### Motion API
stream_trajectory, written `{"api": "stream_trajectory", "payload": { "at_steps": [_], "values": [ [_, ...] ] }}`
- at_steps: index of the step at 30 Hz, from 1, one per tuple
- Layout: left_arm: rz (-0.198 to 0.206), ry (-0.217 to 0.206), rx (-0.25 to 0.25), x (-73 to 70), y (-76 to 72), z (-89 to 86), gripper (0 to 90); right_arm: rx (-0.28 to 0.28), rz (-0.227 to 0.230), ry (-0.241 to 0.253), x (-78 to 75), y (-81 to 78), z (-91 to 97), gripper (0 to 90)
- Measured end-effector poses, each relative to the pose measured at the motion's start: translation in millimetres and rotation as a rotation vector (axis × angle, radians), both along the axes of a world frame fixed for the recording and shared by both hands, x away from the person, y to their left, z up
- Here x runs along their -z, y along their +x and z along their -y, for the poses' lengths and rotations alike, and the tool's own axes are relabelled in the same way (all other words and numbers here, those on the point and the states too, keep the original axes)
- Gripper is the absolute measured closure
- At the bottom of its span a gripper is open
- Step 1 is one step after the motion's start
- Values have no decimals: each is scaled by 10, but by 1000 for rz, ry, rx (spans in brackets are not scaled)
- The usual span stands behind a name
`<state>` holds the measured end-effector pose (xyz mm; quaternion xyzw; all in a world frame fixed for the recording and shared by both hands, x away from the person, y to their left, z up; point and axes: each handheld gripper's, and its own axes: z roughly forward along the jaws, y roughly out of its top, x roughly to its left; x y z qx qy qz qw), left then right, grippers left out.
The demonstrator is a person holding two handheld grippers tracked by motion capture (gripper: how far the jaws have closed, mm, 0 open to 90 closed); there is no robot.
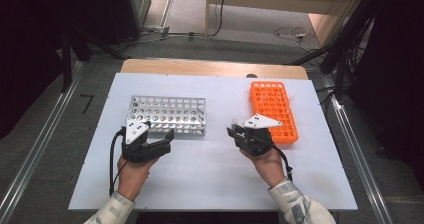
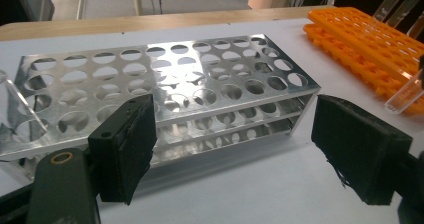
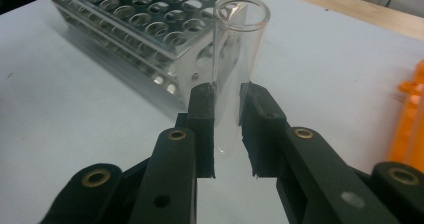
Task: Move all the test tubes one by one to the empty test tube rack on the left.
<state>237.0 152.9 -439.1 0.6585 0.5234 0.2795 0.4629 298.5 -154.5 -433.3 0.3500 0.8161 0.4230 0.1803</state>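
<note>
A clear glass test tube (image 3: 234, 59) stands upright between the pads of my right gripper (image 3: 227, 129), which is shut on its lower part. That gripper (image 1: 234, 130) hovers over the white table between the two racks, jaws pointing left toward the silver metal rack (image 1: 167, 114). The orange plastic rack (image 1: 273, 110) lies just to its right. My left gripper (image 2: 240, 149) is open with nothing between its pads, just in front of the metal rack (image 2: 165, 94), whose holes look empty. In the high view the left gripper (image 1: 162, 143) sits at the rack's near edge.
The white board (image 1: 210, 179) lies on a wooden table with bare room in front of both racks. A few clear tubes (image 2: 397, 4) stick up at the orange rack's (image 2: 370, 39) far end. Cables and dark stands surround the table on the floor.
</note>
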Motion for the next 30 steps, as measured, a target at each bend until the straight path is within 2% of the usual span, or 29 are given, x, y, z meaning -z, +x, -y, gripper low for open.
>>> {"api": "stream_trajectory", "payload": {
  "at_steps": [13, 23, 30],
  "values": [
    [-7, 27, 102, 61, -75, 299, 208, -105, -34, -29, 170, -169, -330, 734],
    [-6, 0, 166, 49, -133, 464, 224, -166, -51, -36, 213, -278, -507, 734],
    [4, 0, 212, 51, -167, 572, 265, -199, -57, -40, 243, -315, -600, 734]
  ]
}}
